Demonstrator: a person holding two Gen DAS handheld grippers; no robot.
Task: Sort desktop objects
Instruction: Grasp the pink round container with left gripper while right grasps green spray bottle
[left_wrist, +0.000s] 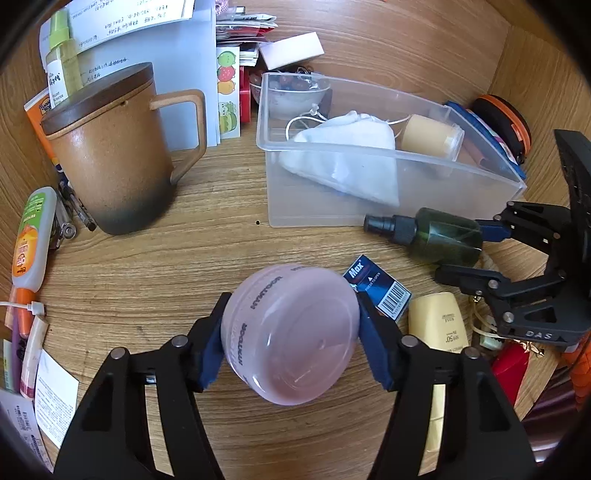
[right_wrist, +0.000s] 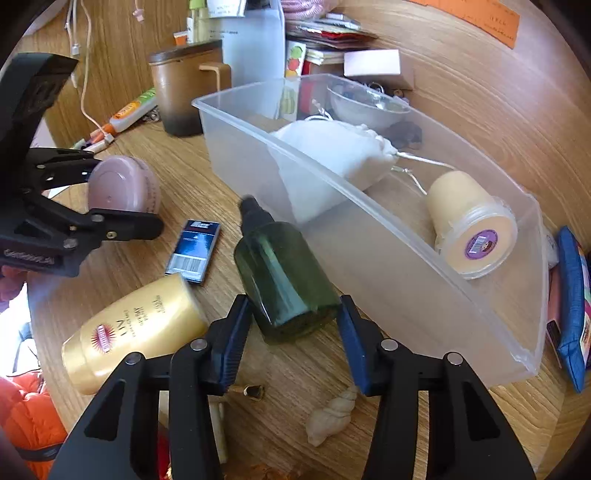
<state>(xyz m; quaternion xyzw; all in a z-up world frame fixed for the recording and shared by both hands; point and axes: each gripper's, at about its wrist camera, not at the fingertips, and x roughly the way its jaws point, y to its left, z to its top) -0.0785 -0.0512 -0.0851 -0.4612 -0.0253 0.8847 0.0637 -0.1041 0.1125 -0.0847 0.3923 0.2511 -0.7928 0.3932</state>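
**Desk:** Gripping what, on each side?

**Photographer:** On the wooden desk (left_wrist: 155, 280), the left gripper (left_wrist: 290, 334) clamps a pink round jar (left_wrist: 291, 332) between its blue pads (left_wrist: 208, 347), the jar tilted and lifted off the wood. The right gripper (right_wrist: 293, 332) has its blue pads on both sides of a green spray bottle (right_wrist: 282, 284), nozzle pointing away. In the left view the bottle is pinched at its base, just beside the near wall of the clear plastic bin (left_wrist: 369, 206).

**Desk:** What's in the bin?

**Photographer:** A white drawstring pouch (right_wrist: 332, 162) toward one end and a cream tub (right_wrist: 472, 225) lying on its side toward the other, with bare floor between them. The rim is open all round.

**Desk:** How crowded are the edges?

**Photographer:** A brown lidded mug (left_wrist: 118, 147) stands well left of the bin, leaving an open strip of wood between them. A dark blue small box (left_wrist: 380, 291) lies just beside the jar, a gold tube (right_wrist: 136, 328) near it. A seashell (right_wrist: 332, 417) sits under the right gripper. A blue pouch (right_wrist: 572, 306) lies just outside the bin's far end wall. Papers (left_wrist: 155, 48) and tubes line the back and left edges.
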